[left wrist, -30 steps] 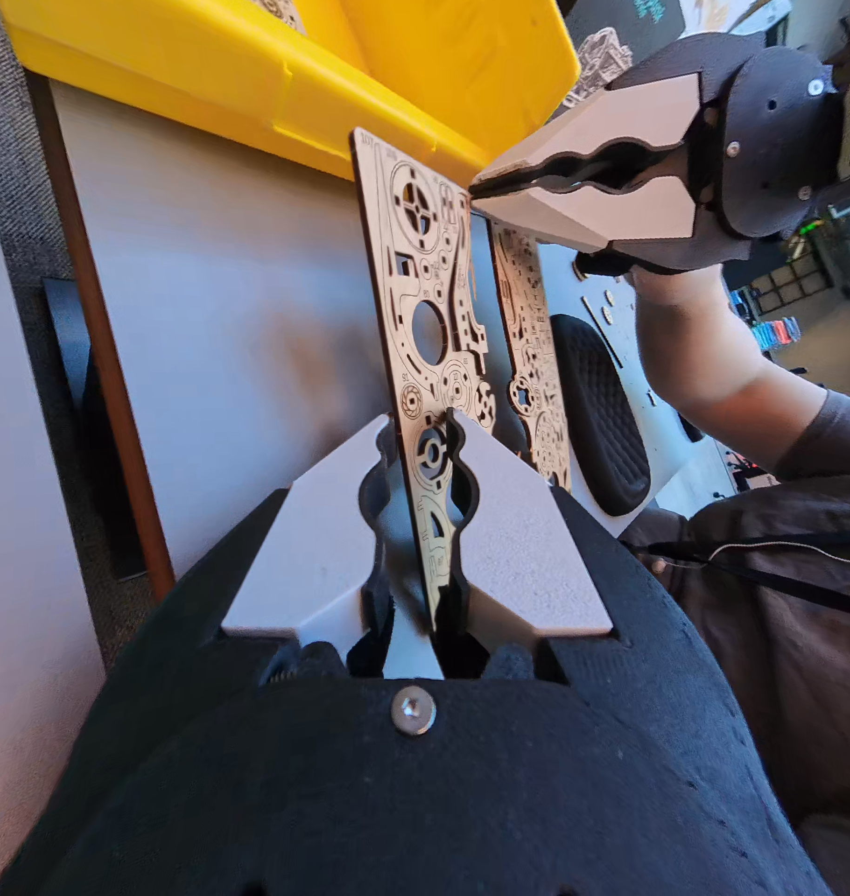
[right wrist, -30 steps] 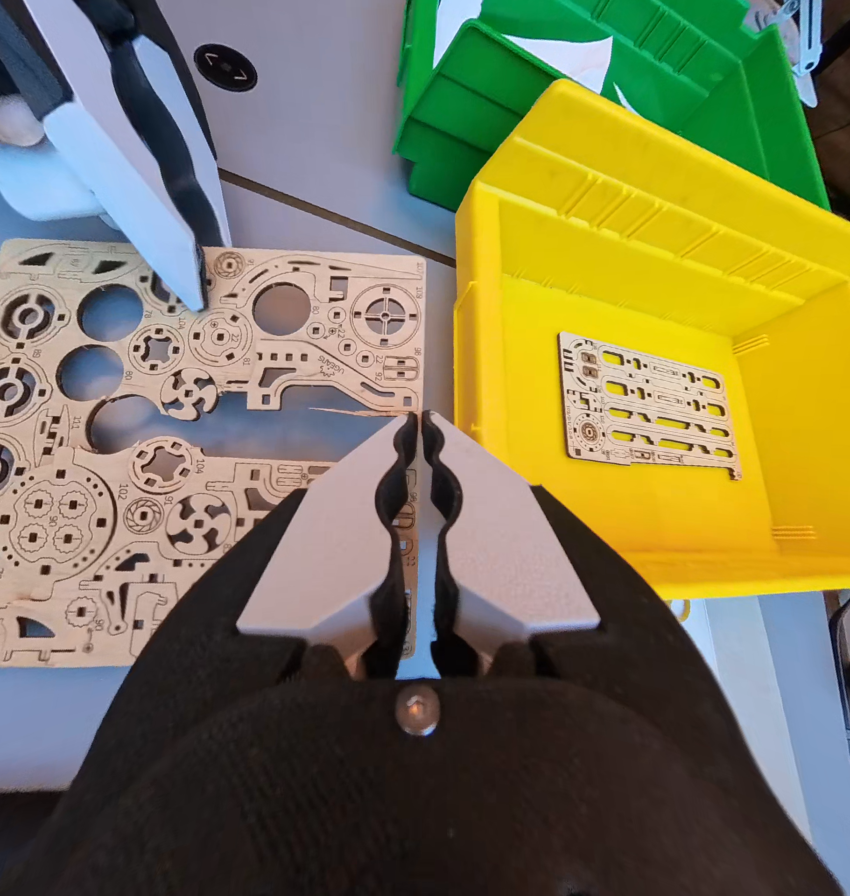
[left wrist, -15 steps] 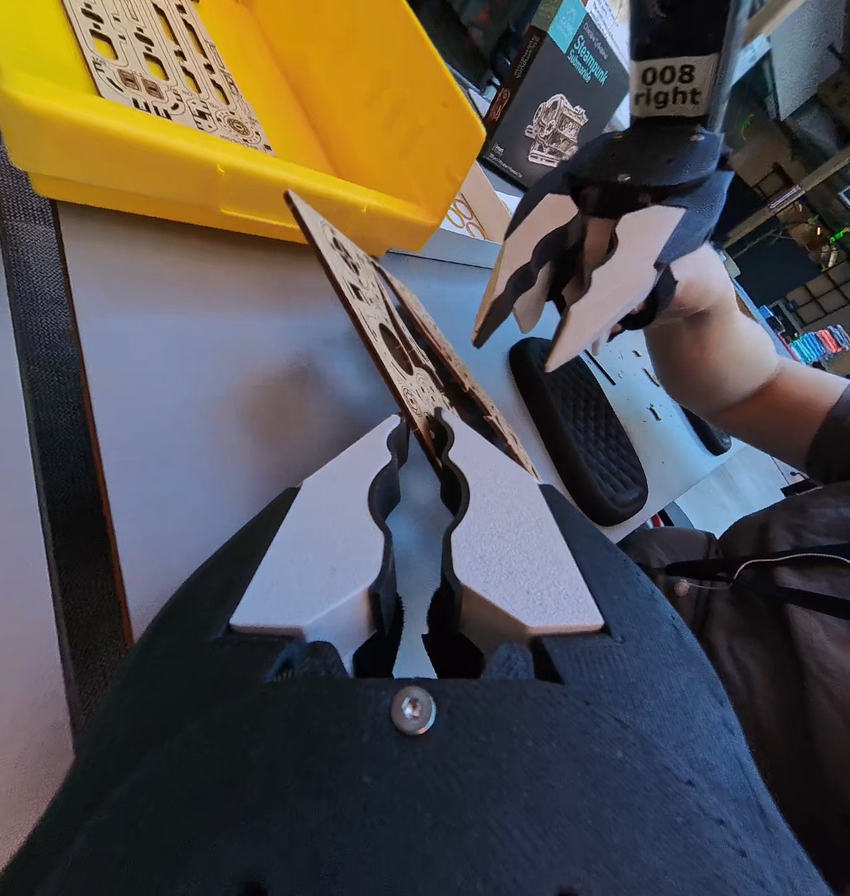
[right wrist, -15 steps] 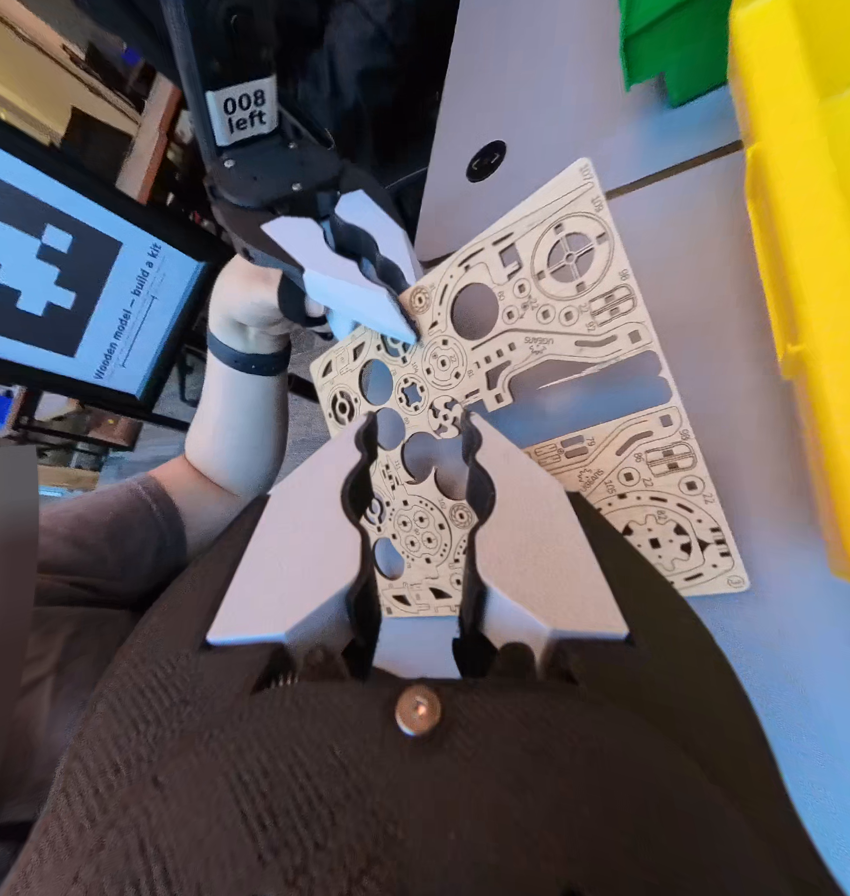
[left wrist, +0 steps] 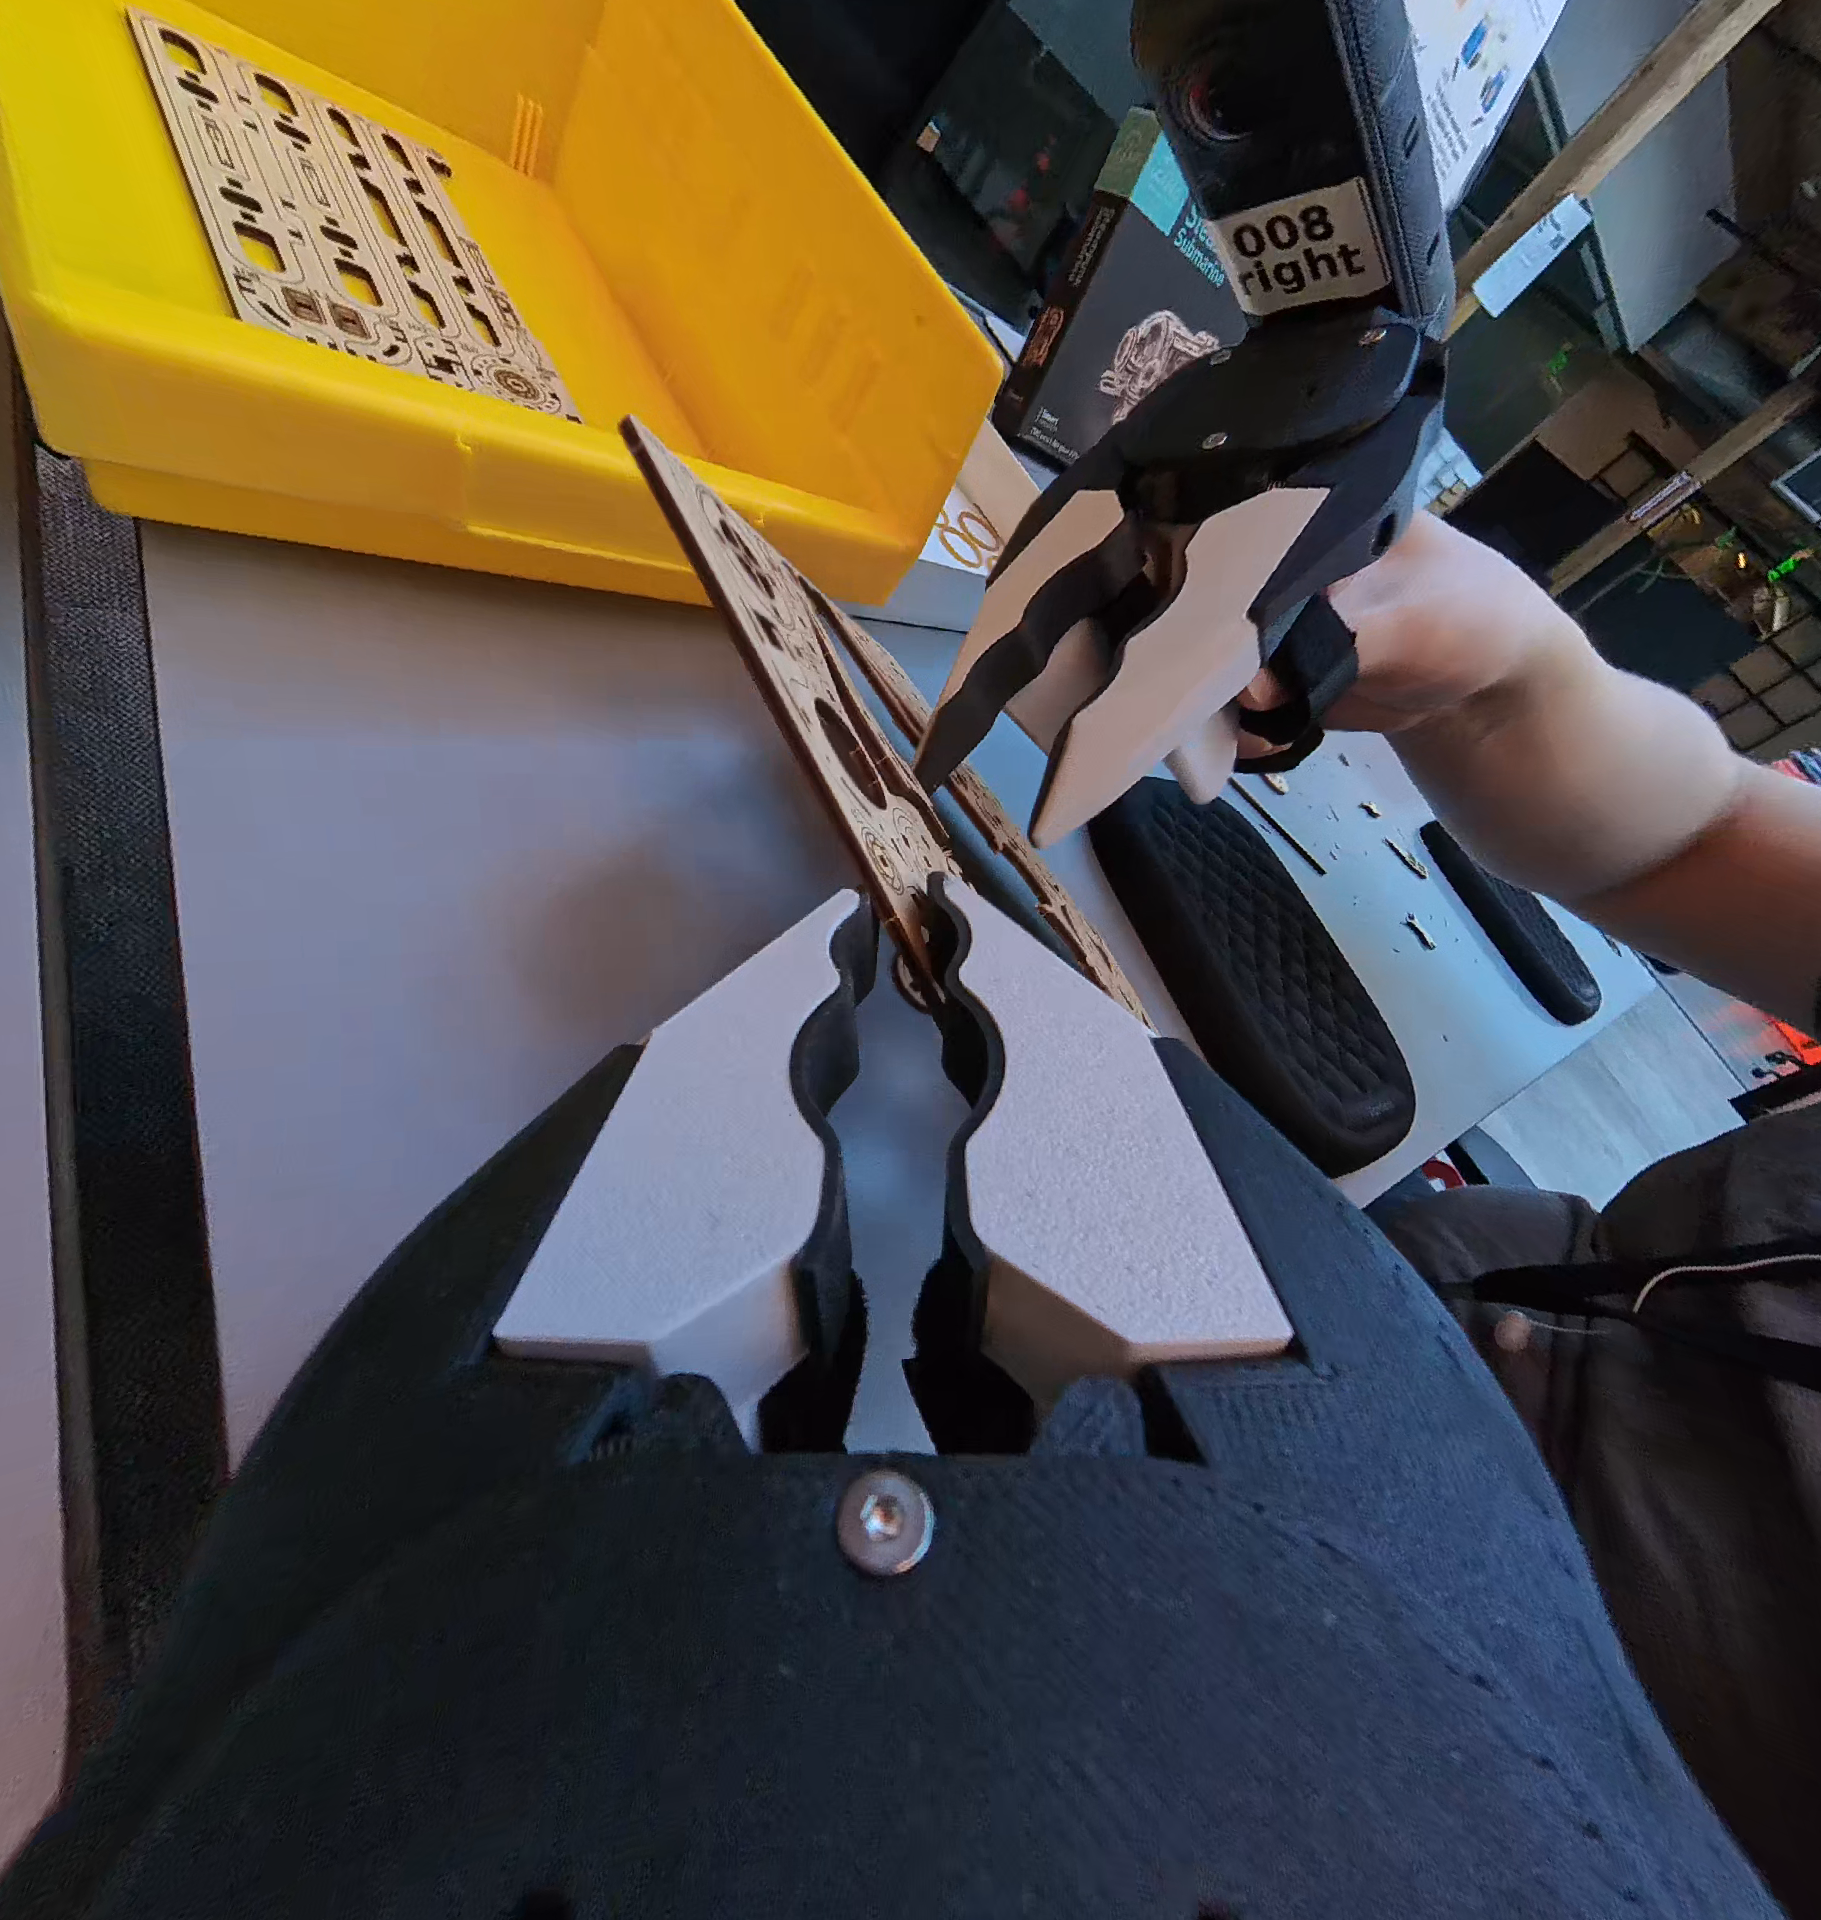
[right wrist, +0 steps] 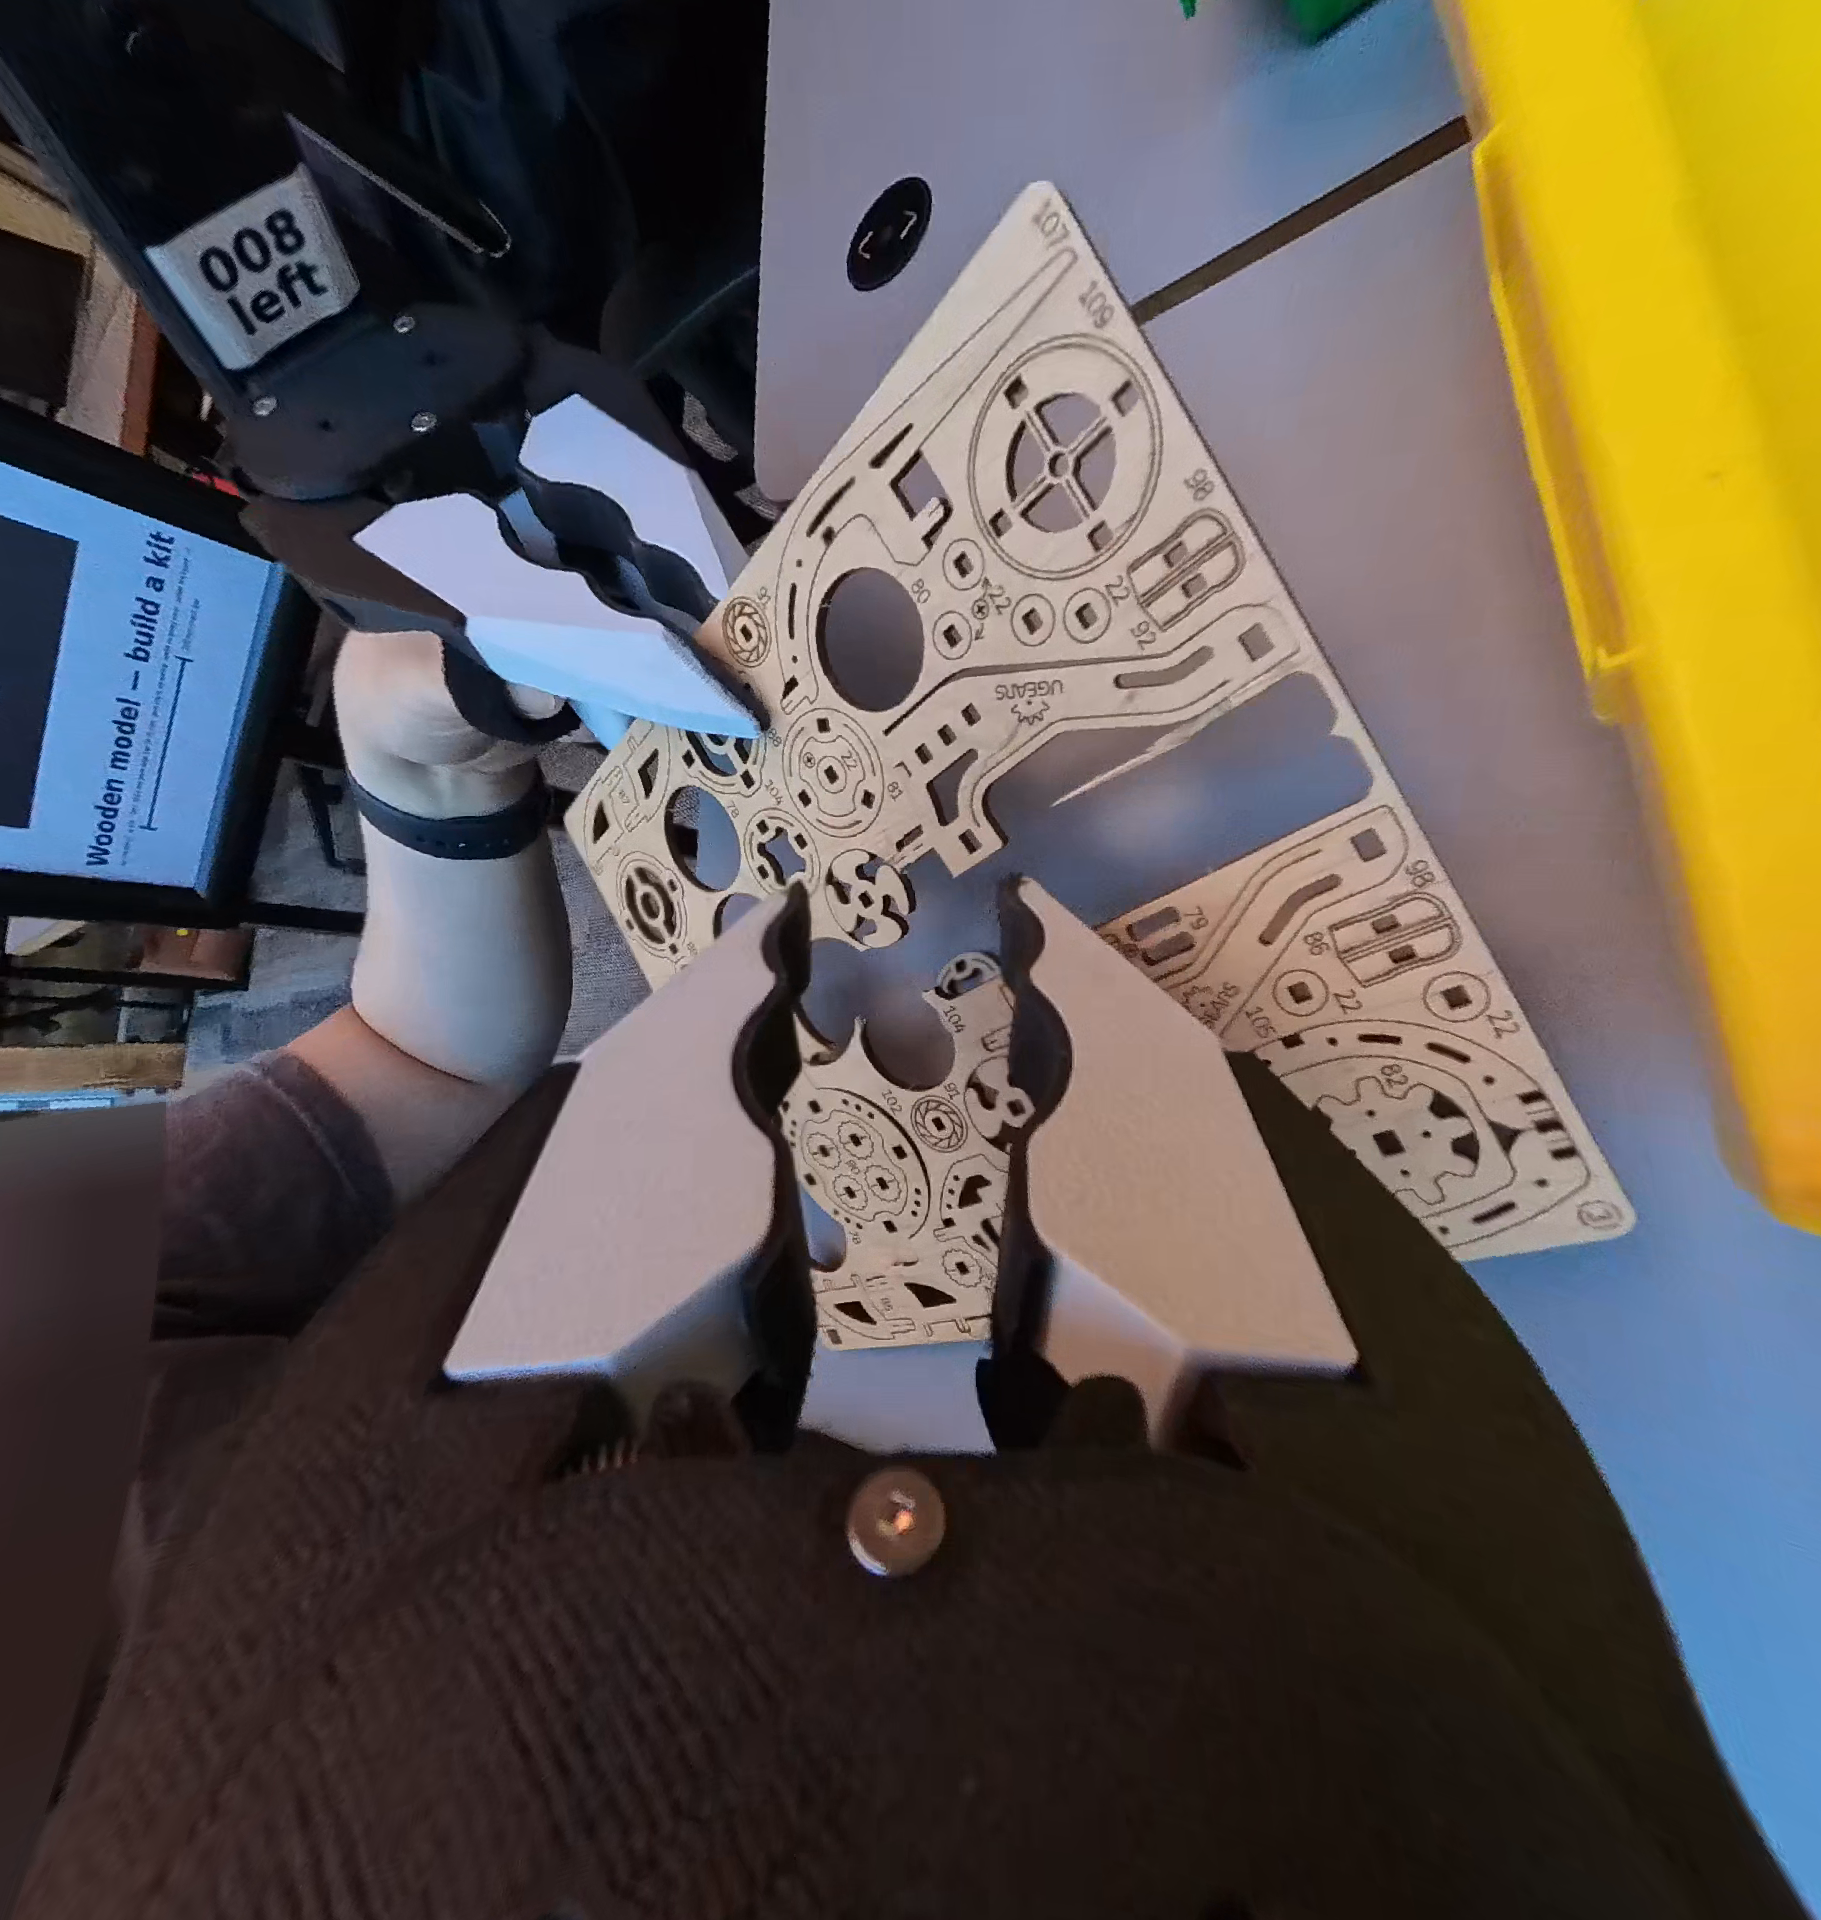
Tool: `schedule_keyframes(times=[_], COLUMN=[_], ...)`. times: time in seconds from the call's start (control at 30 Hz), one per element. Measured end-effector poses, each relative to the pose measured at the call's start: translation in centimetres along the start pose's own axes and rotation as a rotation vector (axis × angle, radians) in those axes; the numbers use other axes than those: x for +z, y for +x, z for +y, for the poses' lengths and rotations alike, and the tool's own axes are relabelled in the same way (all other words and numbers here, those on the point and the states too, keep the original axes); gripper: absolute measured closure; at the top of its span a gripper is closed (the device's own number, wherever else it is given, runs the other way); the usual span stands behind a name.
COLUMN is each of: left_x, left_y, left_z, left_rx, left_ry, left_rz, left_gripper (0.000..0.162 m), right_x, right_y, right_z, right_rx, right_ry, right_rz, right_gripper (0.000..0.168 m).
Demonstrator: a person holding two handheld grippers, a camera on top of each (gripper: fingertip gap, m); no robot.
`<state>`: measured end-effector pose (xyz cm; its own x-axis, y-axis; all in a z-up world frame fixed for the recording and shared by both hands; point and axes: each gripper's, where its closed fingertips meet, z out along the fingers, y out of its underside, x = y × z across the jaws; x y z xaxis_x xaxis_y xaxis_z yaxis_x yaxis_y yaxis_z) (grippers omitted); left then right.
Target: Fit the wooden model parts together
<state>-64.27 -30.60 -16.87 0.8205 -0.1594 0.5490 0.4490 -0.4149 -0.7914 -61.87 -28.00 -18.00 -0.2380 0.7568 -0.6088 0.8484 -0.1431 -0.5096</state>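
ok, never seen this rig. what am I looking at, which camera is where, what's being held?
There is no robot arm here. A person holds a two-finger tool in each hand, and each tool has a wide-angle camera looking forward along its fingers.

The left wrist view looks along the left tool. It is shut on the edge of a thin wooden sheet of cut-out model parts and holds it tilted up off the grey table. The right tool hangs open close beside the sheet.

The right wrist view looks along the right tool, open above the same sheet, with the left tool pinching the sheet's edge. A second sheet lies flat below it.

Behind stands a yellow bin with another sheet inside.
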Motion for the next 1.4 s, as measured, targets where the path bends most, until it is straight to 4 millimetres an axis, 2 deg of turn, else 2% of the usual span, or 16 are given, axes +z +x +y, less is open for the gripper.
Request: schedule_keyframes(times=[0.1, 0.23, 0.33, 0.7, 0.9, 1.0, 1.17, 1.23, 1.4], left_x=[-0.1, -0.5, -0.6, -1.1, -1.3, -1.4, -1.4, -1.6, -2.4], left_y=[0.1, 1.0, 1.3, 1.5, 2.4, 2.5, 2.5, 2.4, 2.4], left_z=[0.0, -0.6, -0.8, -1.1, -1.4, -1.5, -1.6, -1.6, -2.1], left_rx=[0.021, 0.028, 0.042, 0.014, 0.061, 0.084, 0.078, 0.077, 0.085], left_ry=[0.017, 0.078, 0.106, 0.182, 0.206, 0.214, 0.237, 0.256, 0.306], left_rz=[-0.015, -0.006, -0.013, 0.006, -0.035, -0.07, -0.102, -0.118, -0.157], left_gripper=[0.155, 0.155, 0.155, 0.154, 0.155, 0.155, 0.156, 0.156, 0.157], right_x=[0.1, 0.2, 0.5, 1.1, 0.1, -0.4, -0.8, -1.4, -2.7], right_y=[0.1, -0.9, -1.7, -1.6, -2.3, -2.9, -3.8, -4.6, -6.2], right_z=[-0.2, -1.3, -2.0, -2.8, -2.7, -2.7, -1.7, -1.8, -1.9], right_rx=[0.001, 0.059, 0.151, 0.267, 0.235, 0.221, 0.239, 0.232, 0.172], right_ry=[-0.014, 0.022, 0.043, 0.087, 0.023, 0.015, -0.006, 0.048, 0.32], right_rz=[0.012, -0.05, -0.144, -0.228, -0.151, -0.121, -0.135, -0.159, -0.173], right_gripper=[0.133, 0.131, 0.12, 0.124, 0.13, 0.123, 0.116, 0.115, 0.116])
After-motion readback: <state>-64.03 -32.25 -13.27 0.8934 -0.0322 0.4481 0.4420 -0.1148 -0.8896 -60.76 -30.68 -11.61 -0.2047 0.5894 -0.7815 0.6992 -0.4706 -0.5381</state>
